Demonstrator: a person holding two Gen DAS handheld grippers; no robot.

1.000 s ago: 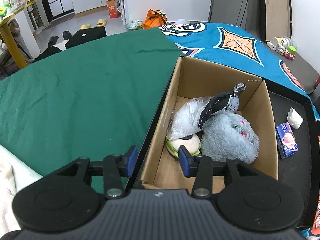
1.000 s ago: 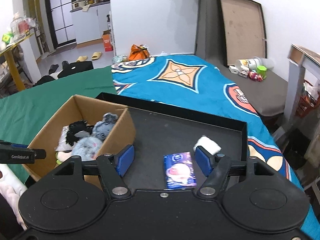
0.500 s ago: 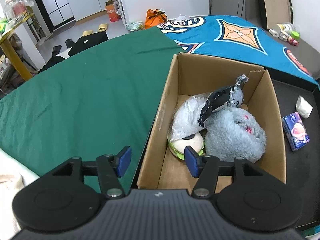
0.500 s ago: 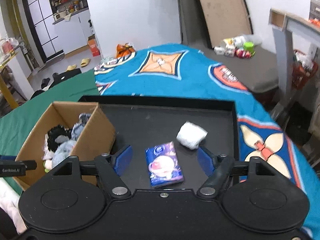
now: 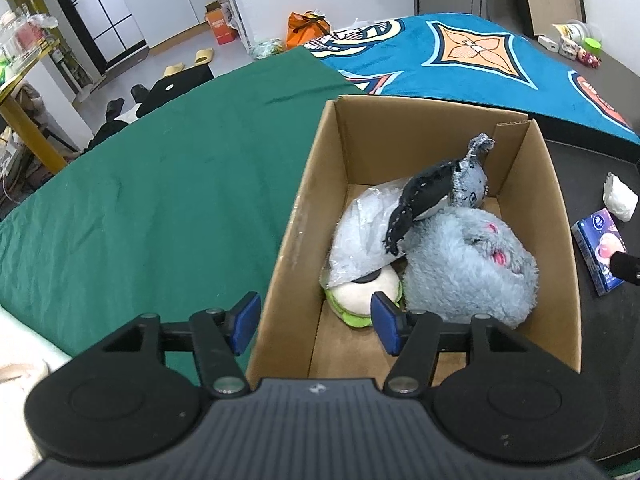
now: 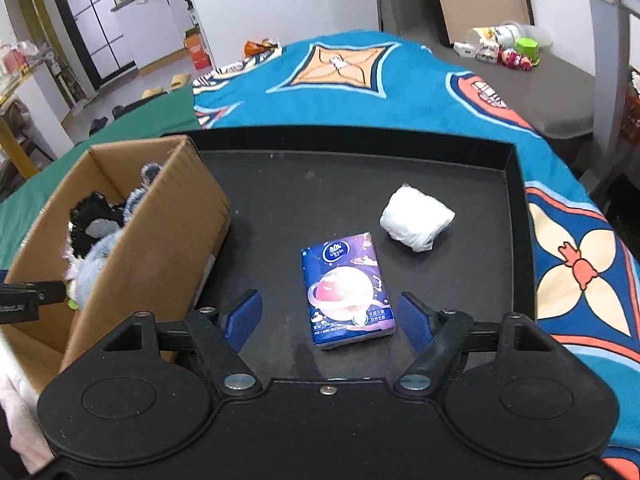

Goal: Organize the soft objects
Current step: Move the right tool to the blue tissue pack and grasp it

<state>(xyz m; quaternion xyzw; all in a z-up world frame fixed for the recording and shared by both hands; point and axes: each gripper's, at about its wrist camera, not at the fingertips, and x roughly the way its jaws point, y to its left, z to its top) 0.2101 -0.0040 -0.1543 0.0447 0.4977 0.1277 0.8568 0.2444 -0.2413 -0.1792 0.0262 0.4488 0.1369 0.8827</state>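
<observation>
A cardboard box (image 5: 532, 160) (image 6: 160, 240) holds a fluffy blue-grey plush (image 5: 468, 264), a black and grey plush (image 5: 436, 192), a plastic-wrapped item (image 5: 360, 228) and a cream and green toy (image 5: 360, 296). My left gripper (image 5: 316, 322) is open and empty, straddling the box's near left wall. My right gripper (image 6: 330, 316) is open, low over a purple tissue pack (image 6: 346, 290) on the black tray (image 6: 400, 168); the pack sits between its fingers. A white wrapped wad (image 6: 416, 218) lies beyond it. Pack (image 5: 598, 248) and wad (image 5: 620, 200) also show in the left wrist view.
The tray and box sit on a bed with a green sheet (image 5: 140, 200) and a blue patterned blanket (image 6: 380, 76). White fabric (image 5: 16, 364) lies at the near left. A grey bench with small toys (image 6: 516, 52) stands at the far right.
My right gripper has moved forward and down over the tray, bringing the tissue pack between its fingers. My left gripper has opened wider and shifted right along the box.
</observation>
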